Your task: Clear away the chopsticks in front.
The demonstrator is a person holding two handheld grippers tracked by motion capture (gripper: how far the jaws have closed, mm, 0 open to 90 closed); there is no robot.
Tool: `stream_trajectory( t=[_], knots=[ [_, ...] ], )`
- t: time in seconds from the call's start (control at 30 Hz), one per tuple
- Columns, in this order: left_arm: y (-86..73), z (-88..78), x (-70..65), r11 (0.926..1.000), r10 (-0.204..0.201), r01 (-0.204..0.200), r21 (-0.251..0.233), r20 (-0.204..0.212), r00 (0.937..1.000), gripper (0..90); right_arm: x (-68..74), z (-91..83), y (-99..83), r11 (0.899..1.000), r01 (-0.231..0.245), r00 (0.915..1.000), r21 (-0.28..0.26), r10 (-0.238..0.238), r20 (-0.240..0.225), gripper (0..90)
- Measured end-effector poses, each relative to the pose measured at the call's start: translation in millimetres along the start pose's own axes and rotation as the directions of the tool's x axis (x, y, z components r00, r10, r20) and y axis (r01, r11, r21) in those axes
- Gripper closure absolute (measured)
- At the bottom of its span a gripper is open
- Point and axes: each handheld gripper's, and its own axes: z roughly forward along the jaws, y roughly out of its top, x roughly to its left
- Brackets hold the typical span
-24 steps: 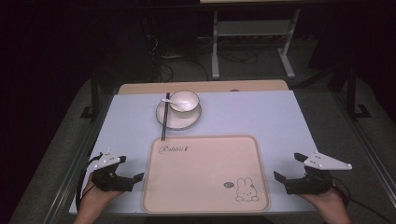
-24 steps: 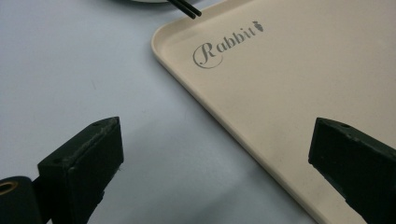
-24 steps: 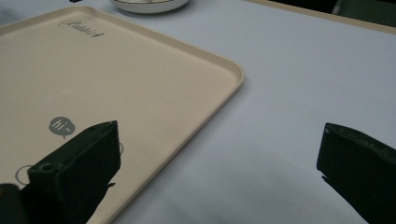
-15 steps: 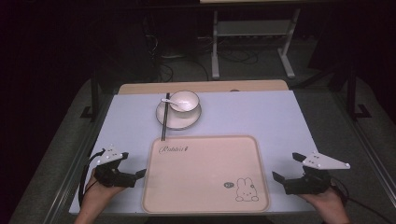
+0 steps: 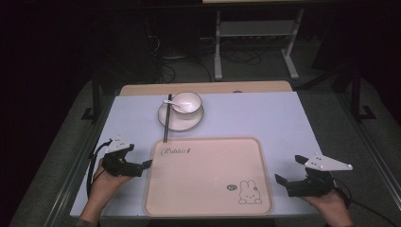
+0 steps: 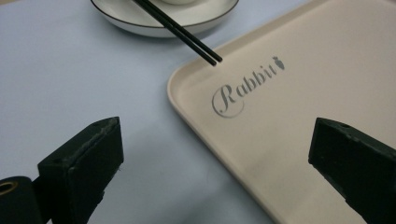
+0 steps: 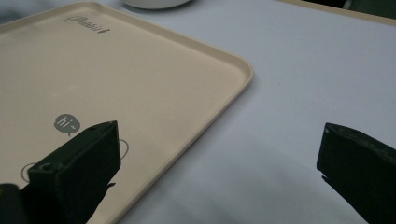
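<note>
High view: a pale blue surface (image 5: 265, 118) carries a beige tray (image 5: 208, 175) at the near middle, printed with script lettering at its far left corner and a rabbit drawing at its near right corner. Beyond the tray's far left corner sits a white plate (image 5: 181, 122) with a bowl (image 5: 187, 101) on it; a white spoon (image 5: 171, 101) rests in the bowl. Black chopsticks (image 5: 166, 122) lie across the plate's left side, tips reaching to the tray's far edge. The left gripper (image 5: 147, 163) is held just beside the tray's left edge, jaws pointing toward it. The right gripper (image 5: 289, 171) is held just off the tray's right edge, near the rabbit corner. Neither touches the tray.

Left gripper view: the left gripper (image 6: 215, 158) stands released, jaws wide apart, nothing between them. Ahead lie the tray's rounded corner with the lettering, and the chopsticks' tips (image 6: 212, 59) hanging over the tray rim from the plate (image 6: 140, 25).

Right gripper view: the right gripper (image 7: 219, 163) is likewise released, jaws spread. The tray's right edge (image 7: 233, 88) runs between them; one jaw is over the tray, the other over bare surface.
</note>
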Motion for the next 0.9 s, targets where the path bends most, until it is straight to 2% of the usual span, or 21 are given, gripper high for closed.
stream_trajectory(
  t=[0.57,0.9],
  knots=[
    [30.2,24.8,2.9,0.9999,0.017,-0.017,0.001,0.006,0.9998,2.4,-2.6,-0.5,-0.8,1.0,-0.013,0.9999,-0.006,0.013,0.001,0.0],
    [48.0,36.0,7.5,0.9998,0.014,-0.014,-0.011,0.004,0.9999,2.4,-3.4,0.1,-1.3,1.0,-0.014,0.9999,-0.006,0.014,-0.003,0.0]
  ],
)
